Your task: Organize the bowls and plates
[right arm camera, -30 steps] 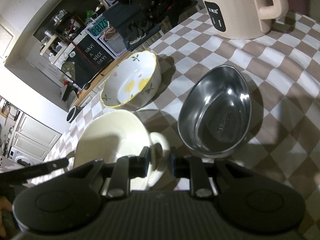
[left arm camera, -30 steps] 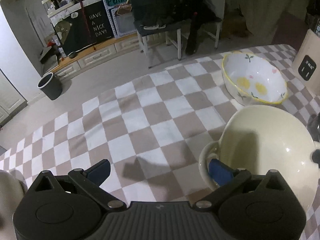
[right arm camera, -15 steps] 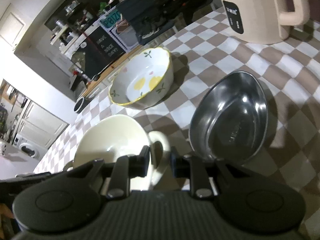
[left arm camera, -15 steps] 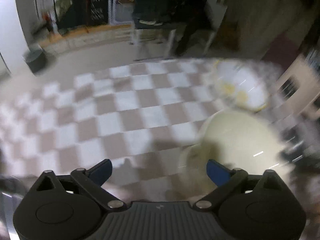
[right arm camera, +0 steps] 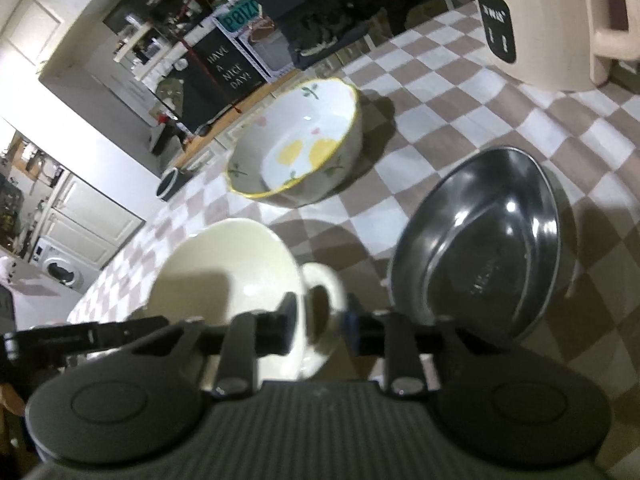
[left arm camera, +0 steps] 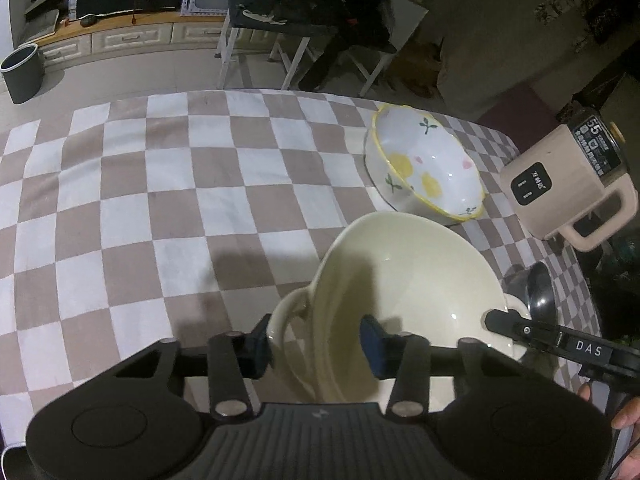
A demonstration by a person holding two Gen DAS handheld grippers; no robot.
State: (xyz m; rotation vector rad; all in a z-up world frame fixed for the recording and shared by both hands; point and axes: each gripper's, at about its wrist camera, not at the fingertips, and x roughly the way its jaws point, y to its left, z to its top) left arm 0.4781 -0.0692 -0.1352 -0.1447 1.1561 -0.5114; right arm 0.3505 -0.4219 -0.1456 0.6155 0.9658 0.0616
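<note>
So both tools are on the cream two-handled bowl (left arm camera: 400,280) right now, one per handle. Starting from the left: the left tool (left arm camera: 316,346) straddles the bowl's left loop handle and rim, one blue pad outside the handle and one inside the bowl, gap fairly narrow, though I can't tell for sure if it's actually pinching yet. The bowl sits between the two tools, its handle-to-handle axis running straight across from one to the other, so any lift probably needs both sides rising evenly or it tips. Glossy glazed ceramic, smooth and deep, likely slippery in the pads. Over on the right, the right tool (right arm camera: 318,322) is closed down narrow on the other loop handle (right arm camera: 326,284), looks like a proper grip. Behind the cream bowl is the floral bowl (left arm camera: 426,170), white with a wavy yellow rim and lemon prints, and just right of it the stainless steel bowl (right arm camera: 480,240), shiny and shallow. Everything's on the table (left arm camera: 160,208) with a soft checkered cloth; a beige kettle (left arm camera: 568,176) stands far right.
</note>
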